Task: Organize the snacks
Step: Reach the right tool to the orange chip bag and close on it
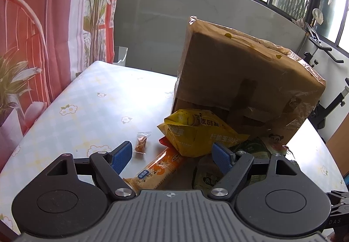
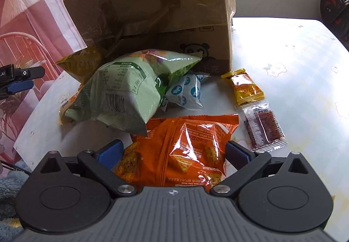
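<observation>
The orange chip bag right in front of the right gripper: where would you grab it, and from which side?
Probably across the near half of the orange chip bag, coming down from above. It lies flat with its side edges already between the open right gripper, and the pale green bag overlaps its far left corner.

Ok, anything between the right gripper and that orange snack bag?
Nothing visible. The orange snack bag lies on the table between the open jaws of the right gripper; the green bag sits beyond it, overlapping only its far corner.
</observation>
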Demonstrator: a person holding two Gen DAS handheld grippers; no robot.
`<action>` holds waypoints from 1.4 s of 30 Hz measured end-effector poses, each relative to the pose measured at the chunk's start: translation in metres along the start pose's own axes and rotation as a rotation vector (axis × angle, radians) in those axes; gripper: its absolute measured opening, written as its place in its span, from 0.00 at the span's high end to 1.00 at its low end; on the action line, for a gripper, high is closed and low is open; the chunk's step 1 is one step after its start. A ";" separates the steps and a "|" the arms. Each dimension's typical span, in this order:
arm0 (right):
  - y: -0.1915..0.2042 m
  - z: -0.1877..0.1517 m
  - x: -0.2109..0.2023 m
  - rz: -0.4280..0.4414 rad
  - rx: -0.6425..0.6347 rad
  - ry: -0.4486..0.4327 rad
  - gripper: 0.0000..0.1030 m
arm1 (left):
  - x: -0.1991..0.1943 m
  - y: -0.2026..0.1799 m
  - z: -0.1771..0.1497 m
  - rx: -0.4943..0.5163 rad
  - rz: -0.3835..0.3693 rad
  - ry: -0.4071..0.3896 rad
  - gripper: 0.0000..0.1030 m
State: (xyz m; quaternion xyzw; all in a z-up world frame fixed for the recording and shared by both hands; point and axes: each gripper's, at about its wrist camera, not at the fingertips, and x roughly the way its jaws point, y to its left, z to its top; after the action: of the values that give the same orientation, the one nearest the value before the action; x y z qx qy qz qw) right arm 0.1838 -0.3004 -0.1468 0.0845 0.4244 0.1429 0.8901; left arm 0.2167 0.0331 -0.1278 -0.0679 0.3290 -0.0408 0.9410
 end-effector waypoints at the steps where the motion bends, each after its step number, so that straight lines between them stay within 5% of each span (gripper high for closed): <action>1: 0.000 0.000 0.000 0.001 -0.003 0.001 0.02 | 0.000 -0.001 0.000 0.001 -0.002 0.001 0.20; 30: -0.017 -0.004 0.010 0.044 0.088 0.033 0.00 | 0.005 -0.003 -0.004 -0.009 -0.010 0.021 0.20; 35: -0.014 -0.007 0.014 0.071 0.088 0.052 0.07 | 0.006 -0.004 -0.004 -0.007 -0.013 0.021 0.20; 42: -0.018 0.003 -0.007 -0.045 0.023 -0.026 0.17 | 0.005 0.001 -0.002 -0.028 -0.009 0.016 0.20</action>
State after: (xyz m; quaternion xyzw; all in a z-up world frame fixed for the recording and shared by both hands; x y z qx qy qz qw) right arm 0.1855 -0.3194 -0.1450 0.0870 0.4163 0.1171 0.8974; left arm 0.2191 0.0328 -0.1329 -0.0820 0.3366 -0.0409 0.9372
